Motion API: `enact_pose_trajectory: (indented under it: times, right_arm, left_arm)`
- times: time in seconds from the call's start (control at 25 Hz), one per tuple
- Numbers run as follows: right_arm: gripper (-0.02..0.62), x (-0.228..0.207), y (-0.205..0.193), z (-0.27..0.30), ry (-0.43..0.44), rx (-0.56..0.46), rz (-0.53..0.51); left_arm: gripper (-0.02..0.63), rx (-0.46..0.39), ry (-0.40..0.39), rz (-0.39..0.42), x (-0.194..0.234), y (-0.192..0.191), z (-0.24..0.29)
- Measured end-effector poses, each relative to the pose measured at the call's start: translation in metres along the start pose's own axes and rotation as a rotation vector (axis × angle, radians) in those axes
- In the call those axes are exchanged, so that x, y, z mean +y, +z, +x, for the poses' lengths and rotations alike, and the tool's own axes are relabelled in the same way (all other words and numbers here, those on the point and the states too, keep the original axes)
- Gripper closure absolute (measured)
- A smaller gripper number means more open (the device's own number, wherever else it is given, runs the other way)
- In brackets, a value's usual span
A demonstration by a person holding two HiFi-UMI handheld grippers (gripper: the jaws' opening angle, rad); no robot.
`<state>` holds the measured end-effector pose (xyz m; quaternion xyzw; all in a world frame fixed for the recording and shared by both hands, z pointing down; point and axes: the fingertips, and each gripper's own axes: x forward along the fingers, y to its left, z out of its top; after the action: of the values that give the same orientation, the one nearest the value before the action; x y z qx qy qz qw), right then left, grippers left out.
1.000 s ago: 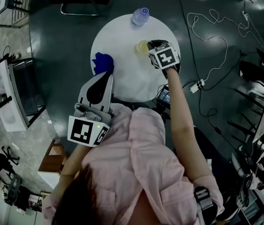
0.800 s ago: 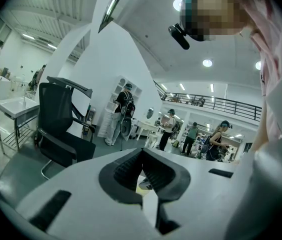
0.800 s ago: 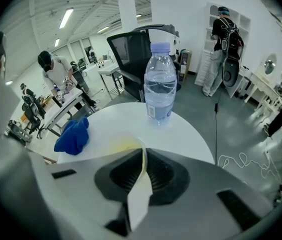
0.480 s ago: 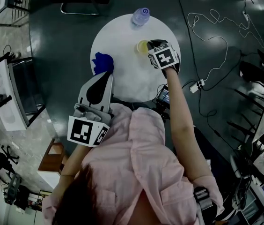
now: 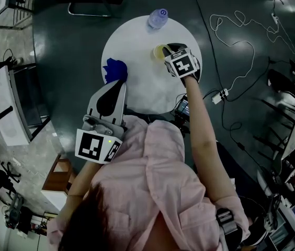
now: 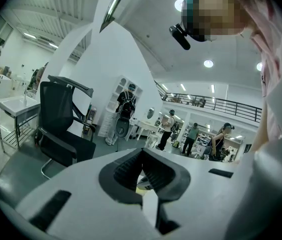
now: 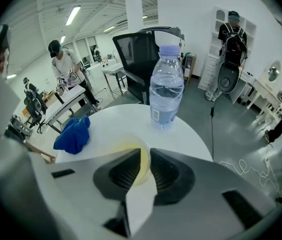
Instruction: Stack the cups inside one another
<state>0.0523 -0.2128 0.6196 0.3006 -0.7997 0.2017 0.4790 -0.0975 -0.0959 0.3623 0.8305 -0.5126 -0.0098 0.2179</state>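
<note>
My right hand-held gripper (image 7: pixel 145 160) pinches the near wall of the yellowish cup (image 7: pixel 130 148), which stands on the white desk (image 5: pixel 137 90). Its jaws have just eased slightly apart, with the wall between them. Beyond it stands a water bottle (image 7: pixel 166 86), and to its left lies a blue cloth (image 7: pixel 73 134). My left hand-held gripper (image 6: pixel 142 165) is empty, jaws pressed together.

On the table (image 5: pixel 142 82), the bottle (image 5: pixel 157 18) stands at the far edge, the cup (image 5: pixel 159 52) nearer, the cloth (image 5: pixel 114 69) left.
</note>
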Motion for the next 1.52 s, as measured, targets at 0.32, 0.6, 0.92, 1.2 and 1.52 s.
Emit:
enact_pose_trajectory:
  times: [0.32,0.6,0.92,1.2,1.52]
  right_arm:
    - [0.482,0.004,0.003,-0.003,-0.009,-0.013,0.0]
    - [0.457,0.0,0.005,-0.006,-0.007,-0.032,0.006]
    - [0.454,0.0,0.008,-0.006,-0.013,-0.047,0.015]
    - [0.454,0.001,0.011,-0.013,-0.027,-0.066,0.024]
    - [0.464,-0.003,0.015,-0.021,-0.058,-0.104,0.041]
  left_arm:
    - [0.588,-0.006,0.001,-0.001,0.002,0.0,-0.007]
    - [0.588,-0.002,-0.002,0.002,-0.002,0.0,-0.003]
    - [0.588,0.001,-0.007,0.001,0.0,-0.002,-0.001]
    - [0.588,-0.002,-0.016,0.002,-0.002,0.0,-0.004]
    - [0.588,-0.005,-0.023,0.008,-0.003,-0.003,-0.006]
